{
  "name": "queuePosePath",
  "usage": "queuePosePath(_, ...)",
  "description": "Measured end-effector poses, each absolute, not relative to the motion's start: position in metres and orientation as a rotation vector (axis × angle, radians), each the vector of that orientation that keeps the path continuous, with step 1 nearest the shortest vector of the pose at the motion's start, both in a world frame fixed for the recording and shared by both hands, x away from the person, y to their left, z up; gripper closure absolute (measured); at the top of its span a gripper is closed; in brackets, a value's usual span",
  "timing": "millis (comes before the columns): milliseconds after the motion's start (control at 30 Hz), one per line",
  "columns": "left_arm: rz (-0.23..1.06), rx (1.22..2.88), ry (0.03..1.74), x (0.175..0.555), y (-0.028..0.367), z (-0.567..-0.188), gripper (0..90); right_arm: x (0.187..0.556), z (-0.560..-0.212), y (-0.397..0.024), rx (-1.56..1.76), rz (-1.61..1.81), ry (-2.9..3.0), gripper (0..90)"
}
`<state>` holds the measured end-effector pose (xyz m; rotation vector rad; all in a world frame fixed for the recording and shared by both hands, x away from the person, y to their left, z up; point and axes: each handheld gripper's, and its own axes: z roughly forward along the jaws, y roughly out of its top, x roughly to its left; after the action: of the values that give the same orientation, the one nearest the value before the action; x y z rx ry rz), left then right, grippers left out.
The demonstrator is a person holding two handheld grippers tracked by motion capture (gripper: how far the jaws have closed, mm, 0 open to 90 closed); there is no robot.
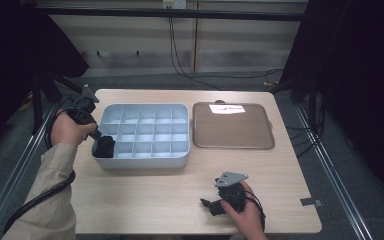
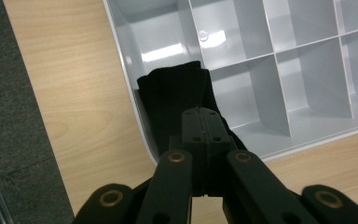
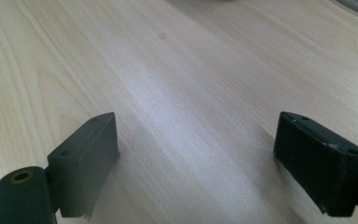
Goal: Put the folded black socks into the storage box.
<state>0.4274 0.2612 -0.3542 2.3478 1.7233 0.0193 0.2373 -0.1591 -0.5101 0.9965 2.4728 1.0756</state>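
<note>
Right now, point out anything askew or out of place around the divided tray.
One thing stands out: the black cloth sits in the corner compartment of the grey divided tray but drapes over its rim, partly outside. The left gripper is shut on it. The tray's lid lies flat beside it, which looks orderly.

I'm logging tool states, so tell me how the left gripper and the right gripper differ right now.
The left gripper has its jaws together, pinching a black cloth; the right gripper has its jaws wide apart with nothing between them. The left gripper reaches over the near left corner of the grey divided tray; the right gripper sits low over the bare wooden table, away from the tray. Both are black and hand-held.
</note>
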Motion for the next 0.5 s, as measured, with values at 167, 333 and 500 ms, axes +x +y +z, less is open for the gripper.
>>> queuePosePath(167, 0.014, 2.345, 1.729, 0.429, 0.260, -0.359, 90.0, 0.237, -0.510, -0.159, 0.994, 1.071, 2.472, 13.2)
queuePosePath(333, -0.002, 2.353, 1.728, 0.430, 0.259, -0.365, 90.0, 0.237, -0.510, -0.159, 0.992, 1.071, 2.472, 13.2)
queuePosePath(500, -0.004, 2.353, 1.724, 0.432, 0.259, -0.372, 90.0, 0.237, -0.510, -0.159, 0.992, 1.071, 2.472, 13.2)
